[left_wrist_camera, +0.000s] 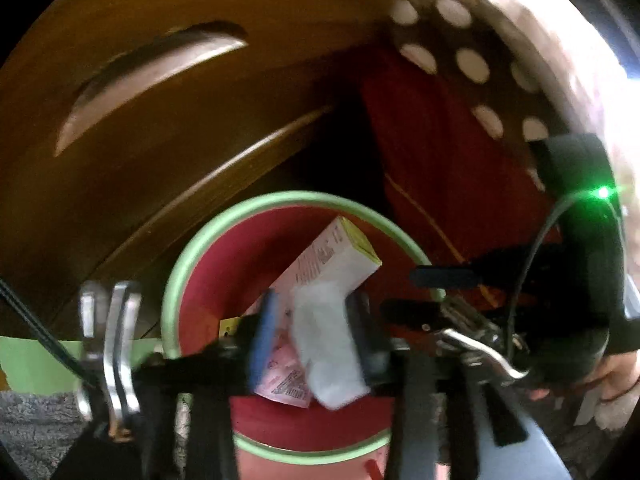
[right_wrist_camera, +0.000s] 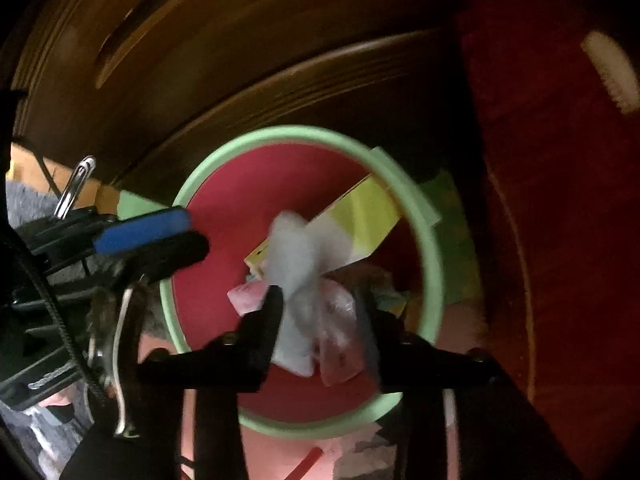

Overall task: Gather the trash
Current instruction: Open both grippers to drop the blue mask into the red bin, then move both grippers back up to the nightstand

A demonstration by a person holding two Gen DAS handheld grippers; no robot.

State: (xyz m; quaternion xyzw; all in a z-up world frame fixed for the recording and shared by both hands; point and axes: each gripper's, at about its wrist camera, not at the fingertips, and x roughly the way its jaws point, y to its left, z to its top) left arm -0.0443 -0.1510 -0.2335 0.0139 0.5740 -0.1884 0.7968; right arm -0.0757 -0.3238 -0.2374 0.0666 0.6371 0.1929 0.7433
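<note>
A red bin with a pale green rim (left_wrist_camera: 176, 280) (right_wrist_camera: 434, 264) lies right below both grippers. In it are a white and yellow carton (left_wrist_camera: 336, 260) (right_wrist_camera: 364, 216) and a pink wrapper (left_wrist_camera: 280, 376) (right_wrist_camera: 340, 344). My left gripper (left_wrist_camera: 312, 336) is open over the bin's mouth, with a blurred white tissue (left_wrist_camera: 324, 344) loose between its blue and dark fingers. My right gripper (right_wrist_camera: 320, 320) is open too, and another blurred white tissue (right_wrist_camera: 296, 256) hangs between and beyond its fingertips. Each gripper shows in the other's view, beside the rim.
Brown wooden furniture with a slot handle (left_wrist_camera: 152, 80) stands behind the bin. Dark red cloth (left_wrist_camera: 448, 160) and dotted fabric (left_wrist_camera: 460, 40) lie to the right. A grey rug (left_wrist_camera: 36, 420) is at lower left. A person's hand (left_wrist_camera: 616, 372) holds the right gripper.
</note>
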